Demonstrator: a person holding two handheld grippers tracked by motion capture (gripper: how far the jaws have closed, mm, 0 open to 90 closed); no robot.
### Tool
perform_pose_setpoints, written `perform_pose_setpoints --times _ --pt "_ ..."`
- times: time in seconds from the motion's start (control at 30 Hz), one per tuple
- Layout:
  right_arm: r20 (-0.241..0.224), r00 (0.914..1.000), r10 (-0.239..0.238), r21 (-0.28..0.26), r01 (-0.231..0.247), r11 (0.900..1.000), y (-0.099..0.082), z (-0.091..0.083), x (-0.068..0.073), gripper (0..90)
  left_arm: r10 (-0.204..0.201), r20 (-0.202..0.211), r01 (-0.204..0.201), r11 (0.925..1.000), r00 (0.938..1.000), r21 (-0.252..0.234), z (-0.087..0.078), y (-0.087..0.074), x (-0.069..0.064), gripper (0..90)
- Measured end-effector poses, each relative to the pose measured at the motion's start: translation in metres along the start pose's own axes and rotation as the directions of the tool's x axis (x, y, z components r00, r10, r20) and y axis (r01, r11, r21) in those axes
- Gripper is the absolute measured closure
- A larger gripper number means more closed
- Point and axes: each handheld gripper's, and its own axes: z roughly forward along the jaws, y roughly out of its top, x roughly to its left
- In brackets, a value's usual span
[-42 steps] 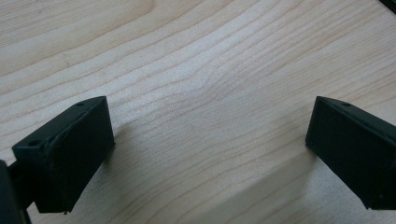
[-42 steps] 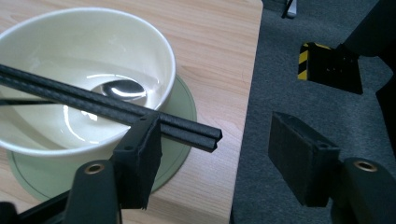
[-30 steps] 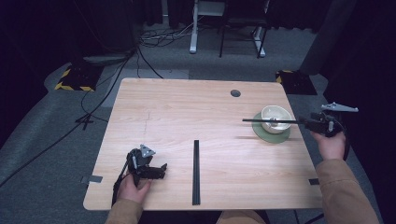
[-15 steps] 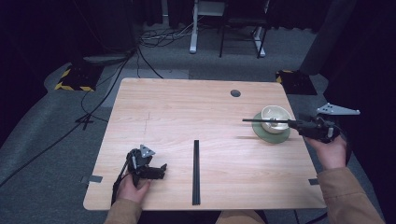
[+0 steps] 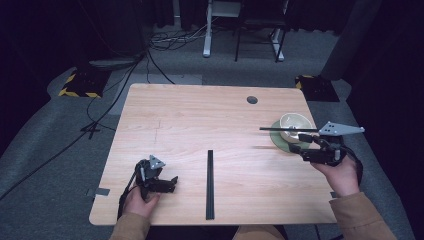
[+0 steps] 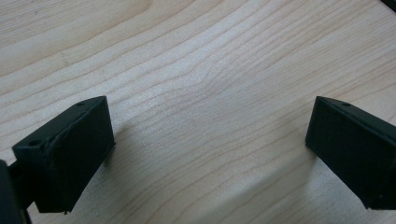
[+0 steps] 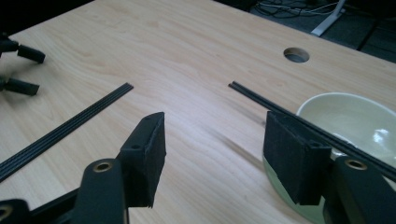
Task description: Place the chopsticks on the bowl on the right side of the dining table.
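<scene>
In the high view, the right gripper (image 5: 298, 145) hangs near the right edge of the wooden table (image 5: 190, 125), held in the person's right hand (image 5: 340, 172). Its jaws stand apart with nothing between them, just in front of a pale bowl (image 5: 295, 122) that sits on a green plate (image 5: 278, 141). A pair of black chopsticks (image 5: 287, 129) lies across the bowl's rim, its free end reaching out to the left over the table. The left gripper (image 5: 172, 182) rests low on the near left part of the table in the left hand (image 5: 139, 200), well apart from the bowl. A second black strip of chopsticks (image 5: 210, 185) lies flat on the wood between the 2 hands, running from the near edge towards the middle

In the left gripper view, the 2 black jaws stand wide apart over bare wood grain (image 6: 201, 93), with nothing between them

In the right gripper view, the jaws are spread wide and grip nothing. The bowl (image 7: 355, 116) lies just behind the right jaw, with the chopsticks (image 7: 252, 94) crossing its rim and running past that jaw; whether they touch it I cannot tell. The other chopsticks (image 7: 65, 128) lie to the left, and the left gripper (image 7: 18, 70) shows at the far left edge
</scene>
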Motion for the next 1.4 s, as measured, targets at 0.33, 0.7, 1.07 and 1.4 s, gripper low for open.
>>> perform_pose_setpoints --times 0.33,0.7,1.07,1.4 --pt "-0.02 0.9997 -0.013 0.066 0.014 0.9977 -0.016 0.013 0.023 39.0 0.0 -0.001 0.0 1.0 1.0 -0.001 0.0 0.0 0.0 1.3" --pt "0.003 0.9996 -0.03 0.113 0.029 0.9932 -0.043 0.041 0.045 40.9 0.0 -0.001 0.0 1.0 1.0 -0.001 0.0 0.0 0.0 1.3" --pt "-0.003 0.9999 -0.016 0.134 0.017 0.9909 -0.07 0.068 0.059 42.4 0.0 -0.001 0.0 1.0 1.0 -0.001 0.0 0.0 0.0 1.3" --pt "-0.019 0.9996 0.02 0.161 -0.017 0.9868 -0.09 0.082 0.062 41.7 0.0 0.001 0.0 1.0 1.0 0.0 0.0 0.0 0.0 1.3"
